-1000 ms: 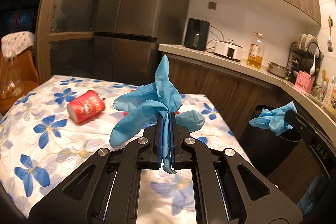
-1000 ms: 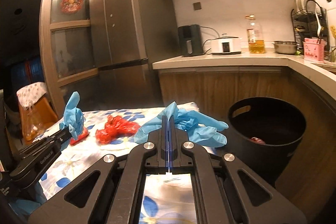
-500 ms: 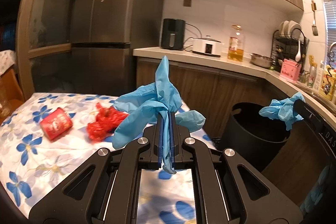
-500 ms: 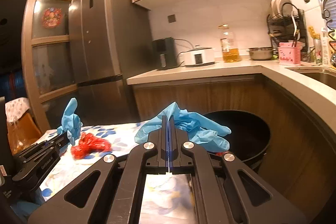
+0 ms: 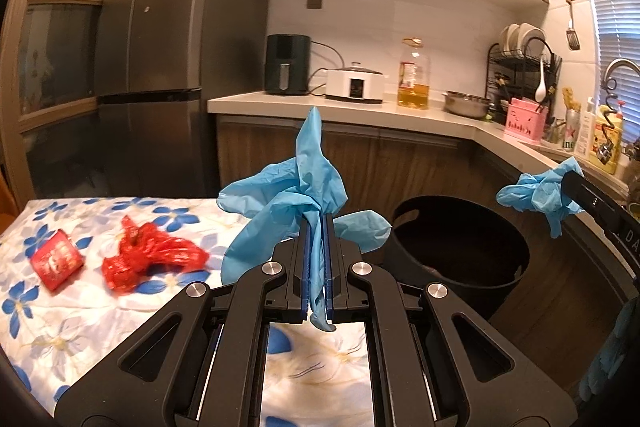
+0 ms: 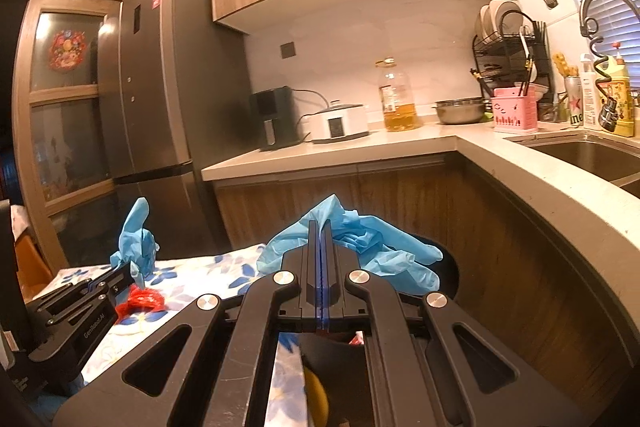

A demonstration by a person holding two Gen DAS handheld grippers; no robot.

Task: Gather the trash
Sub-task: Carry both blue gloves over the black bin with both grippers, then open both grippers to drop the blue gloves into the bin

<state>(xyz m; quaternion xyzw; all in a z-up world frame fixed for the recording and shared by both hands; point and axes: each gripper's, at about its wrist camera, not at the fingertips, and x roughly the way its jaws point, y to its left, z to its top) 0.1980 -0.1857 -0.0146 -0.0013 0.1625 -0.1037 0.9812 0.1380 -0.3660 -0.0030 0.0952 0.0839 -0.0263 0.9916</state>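
Observation:
My left gripper [image 5: 316, 223] is shut on a crumpled blue glove [image 5: 296, 195] and holds it above the table's right end. My right gripper [image 6: 320, 231] is shut on a second blue glove [image 6: 380, 251] and hangs over the black bin [image 5: 460, 247], seen from the left wrist view [image 5: 540, 193]. A red plastic bag [image 5: 148, 255] and a red can [image 5: 56, 259] lie on the floral tablecloth [image 5: 80, 307]. The left gripper with its glove also shows in the right wrist view [image 6: 136, 243].
The bin stands on the floor between the table and wooden cabinets [image 5: 400, 167]. A curved counter [image 6: 540, 187] with a sink [image 6: 592, 155] runs close on the right. A dark fridge [image 5: 168, 47] stands behind the table.
Both grippers swung right, toward the bin, each still holding its glove. The right gripper moved over the bin's opening. The red can and bag stayed on the table.

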